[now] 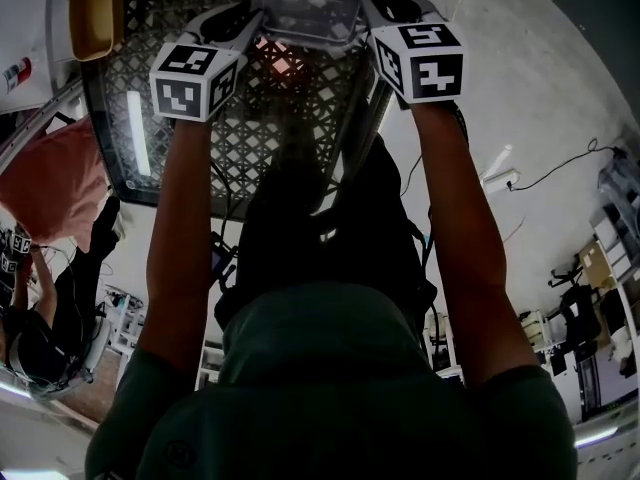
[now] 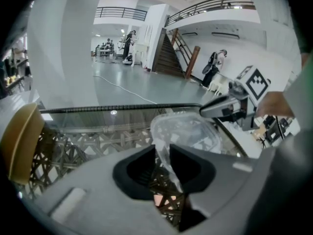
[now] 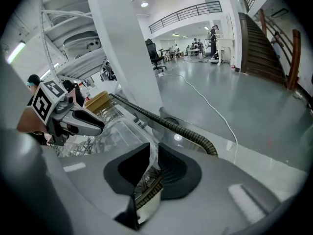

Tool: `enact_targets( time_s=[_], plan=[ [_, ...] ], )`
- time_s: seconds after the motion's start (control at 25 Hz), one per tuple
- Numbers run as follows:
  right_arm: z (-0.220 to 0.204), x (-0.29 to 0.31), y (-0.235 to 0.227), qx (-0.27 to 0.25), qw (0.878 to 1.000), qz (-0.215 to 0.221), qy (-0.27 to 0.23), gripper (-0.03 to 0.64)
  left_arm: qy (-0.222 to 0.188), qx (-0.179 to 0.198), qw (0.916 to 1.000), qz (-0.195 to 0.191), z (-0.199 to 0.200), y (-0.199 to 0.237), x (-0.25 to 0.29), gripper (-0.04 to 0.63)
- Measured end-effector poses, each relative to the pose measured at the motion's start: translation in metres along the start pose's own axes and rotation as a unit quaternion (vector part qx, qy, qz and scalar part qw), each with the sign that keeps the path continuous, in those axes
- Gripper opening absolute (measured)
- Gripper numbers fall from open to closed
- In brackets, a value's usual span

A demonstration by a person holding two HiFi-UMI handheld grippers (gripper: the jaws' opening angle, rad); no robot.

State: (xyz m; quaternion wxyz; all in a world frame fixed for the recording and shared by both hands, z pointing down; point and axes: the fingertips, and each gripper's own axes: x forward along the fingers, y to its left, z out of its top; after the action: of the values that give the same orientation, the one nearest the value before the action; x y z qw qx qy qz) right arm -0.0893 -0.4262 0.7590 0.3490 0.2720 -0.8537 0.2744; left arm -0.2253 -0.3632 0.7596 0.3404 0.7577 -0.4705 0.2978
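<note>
Clear plastic container, pinched by left gripper and right gripper over mesh basket.

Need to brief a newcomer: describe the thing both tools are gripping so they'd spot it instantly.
Start at the big black lattice basket. Over its far end, held between the left tool and right tool, each shut on an edge, is a clear plastic container. Unlike the opaque tan tub at the basket's corner, it is colourless and see-through.
</note>
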Motion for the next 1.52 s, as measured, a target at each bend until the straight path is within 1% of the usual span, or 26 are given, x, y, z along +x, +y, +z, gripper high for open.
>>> enact_targets(
  time_s=[0.16,0.4,0.52,0.64,0.76,0.8,0.84,0.88,1.04,1.52],
  plan=[
    [0.003,0.0,-0.002,0.005,1.0,0.003,-0.01,0.066,-0.002,-0.002,1.0,-0.008,0.001,-0.002,0.004,0.109],
    [0.004,0.0,-0.003,0.021,1.0,0.015,-0.017,0.066,-0.01,-0.019,0.9995,-0.024,0.002,-0.001,0.002,0.102],
    [0.004,0.002,-0.002,0.012,1.0,0.016,-0.013,0.063,-0.013,-0.026,0.9992,-0.029,0.003,0.0,0.003,0.095],
    [0.004,0.003,0.001,-0.001,1.0,0.014,-0.005,0.035,-0.012,-0.035,0.9989,-0.03,0.004,0.0,0.004,0.08],
    [0.006,0.003,0.001,0.001,1.0,0.011,-0.008,0.024,-0.016,-0.045,0.9985,-0.025,0.004,0.002,0.003,0.072],
    [0.006,0.002,0.001,0.003,1.0,0.009,-0.01,0.003,-0.017,-0.048,0.9985,-0.021,0.004,0.002,0.001,0.066],
    [0.005,0.001,0.002,0.004,1.0,0.007,-0.011,0.002,-0.018,-0.05,0.9985,-0.017,0.004,0.003,-0.001,0.028],
    [0.005,0.0,0.002,0.005,1.0,0.006,-0.011,0.002,-0.018,-0.05,0.9985,-0.015,0.004,0.003,-0.003,0.011],
    [0.006,-0.002,0.003,0.008,1.0,0.002,-0.013,0.002,-0.016,-0.052,0.9984,-0.016,0.004,0.002,-0.007,0.009],
    [0.02,-0.024,0.01,0.01,0.999,-0.01,-0.038,0.002,-0.039,-0.05,0.998,-0.004,0.02,-0.001,-0.025,0.006]
  ],
)
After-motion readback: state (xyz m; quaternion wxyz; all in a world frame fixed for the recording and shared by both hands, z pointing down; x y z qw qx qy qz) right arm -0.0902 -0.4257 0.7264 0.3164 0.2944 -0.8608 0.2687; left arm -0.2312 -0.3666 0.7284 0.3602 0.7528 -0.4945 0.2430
